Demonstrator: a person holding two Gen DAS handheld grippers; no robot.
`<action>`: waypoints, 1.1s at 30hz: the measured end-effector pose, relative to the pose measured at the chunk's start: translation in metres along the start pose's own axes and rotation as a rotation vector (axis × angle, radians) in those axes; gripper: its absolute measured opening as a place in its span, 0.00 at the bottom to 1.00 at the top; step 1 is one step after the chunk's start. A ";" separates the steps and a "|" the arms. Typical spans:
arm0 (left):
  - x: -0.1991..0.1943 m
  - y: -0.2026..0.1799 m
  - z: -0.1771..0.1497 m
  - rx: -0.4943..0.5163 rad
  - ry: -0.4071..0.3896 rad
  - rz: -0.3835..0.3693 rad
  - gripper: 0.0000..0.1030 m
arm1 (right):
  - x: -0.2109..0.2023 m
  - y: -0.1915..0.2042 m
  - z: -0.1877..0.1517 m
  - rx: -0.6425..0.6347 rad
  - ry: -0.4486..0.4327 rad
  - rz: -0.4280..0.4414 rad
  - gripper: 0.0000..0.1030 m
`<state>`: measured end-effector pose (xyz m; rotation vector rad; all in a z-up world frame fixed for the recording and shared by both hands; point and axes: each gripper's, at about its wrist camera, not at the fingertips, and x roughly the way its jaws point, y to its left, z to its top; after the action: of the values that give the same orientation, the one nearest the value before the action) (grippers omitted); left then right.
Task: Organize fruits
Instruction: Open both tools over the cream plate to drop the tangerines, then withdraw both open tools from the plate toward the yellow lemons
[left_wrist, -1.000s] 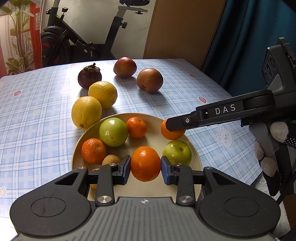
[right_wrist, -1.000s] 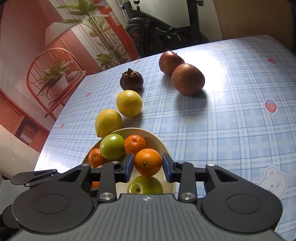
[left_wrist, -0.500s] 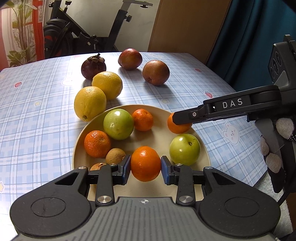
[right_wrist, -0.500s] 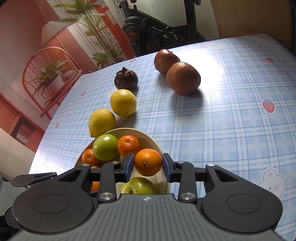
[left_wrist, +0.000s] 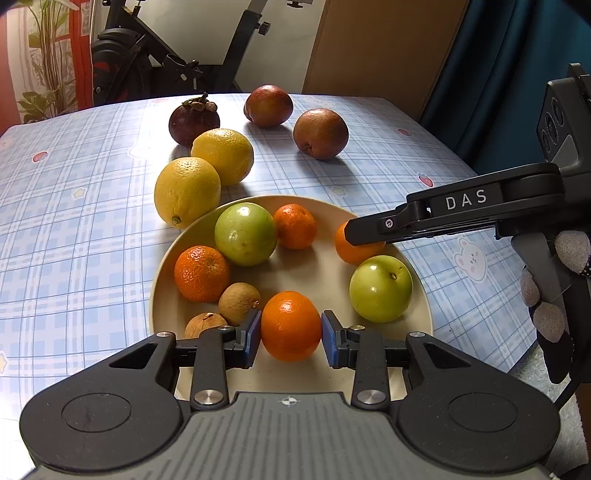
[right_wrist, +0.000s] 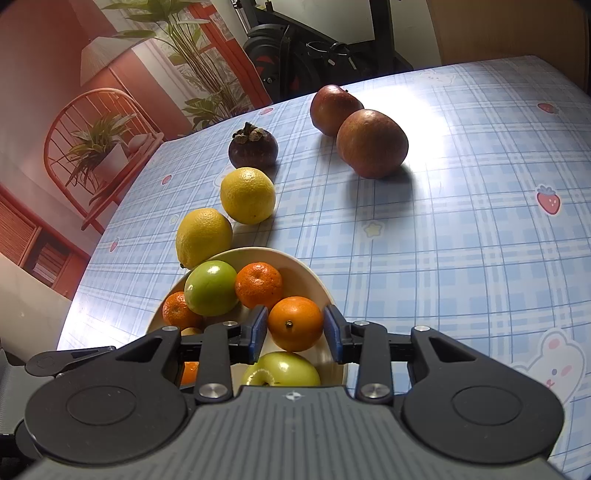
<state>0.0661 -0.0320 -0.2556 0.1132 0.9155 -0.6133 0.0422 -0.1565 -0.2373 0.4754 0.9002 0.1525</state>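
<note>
My left gripper (left_wrist: 291, 334) has its blue pads on either side of an orange (left_wrist: 290, 325) at the near edge of the plate (left_wrist: 317, 275); the pads sit right at its skin, but I cannot tell whether they press it. My right gripper (right_wrist: 295, 334) brackets a second orange (right_wrist: 295, 323) at the plate's (right_wrist: 314, 280) right rim in the same way, slim gaps showing at both pads, so I cannot say it is gripped either. From the left wrist, that gripper reaches in from the right, its finger (left_wrist: 406, 223) across the far orange. Ahead of my left gripper lie two green apples (left_wrist: 245, 234) (left_wrist: 380, 288), two mandarins (left_wrist: 202, 273) (left_wrist: 294, 226) and, just left of the pads, two small brown fruits (left_wrist: 239, 303). Beyond the plate, on the table (left_wrist: 74, 229), two lemons (left_wrist: 187, 191) (left_wrist: 222, 156) sit touching, the nearer one against the plate's rim. Further on are a mangosteen (left_wrist: 194, 120) and two red apples (left_wrist: 320, 133) (left_wrist: 268, 106).
</note>
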 end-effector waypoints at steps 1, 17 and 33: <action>0.000 0.000 0.000 0.000 0.001 0.000 0.36 | 0.000 0.000 0.000 0.000 0.001 0.000 0.35; -0.014 -0.004 0.003 0.013 -0.062 0.032 0.39 | -0.019 0.002 0.005 -0.023 -0.072 -0.031 0.36; -0.044 0.013 0.030 -0.035 -0.204 0.165 0.39 | -0.036 0.003 0.013 -0.081 -0.167 -0.079 0.36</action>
<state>0.0750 -0.0120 -0.2052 0.0918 0.7113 -0.4460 0.0301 -0.1694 -0.2036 0.3707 0.7445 0.0755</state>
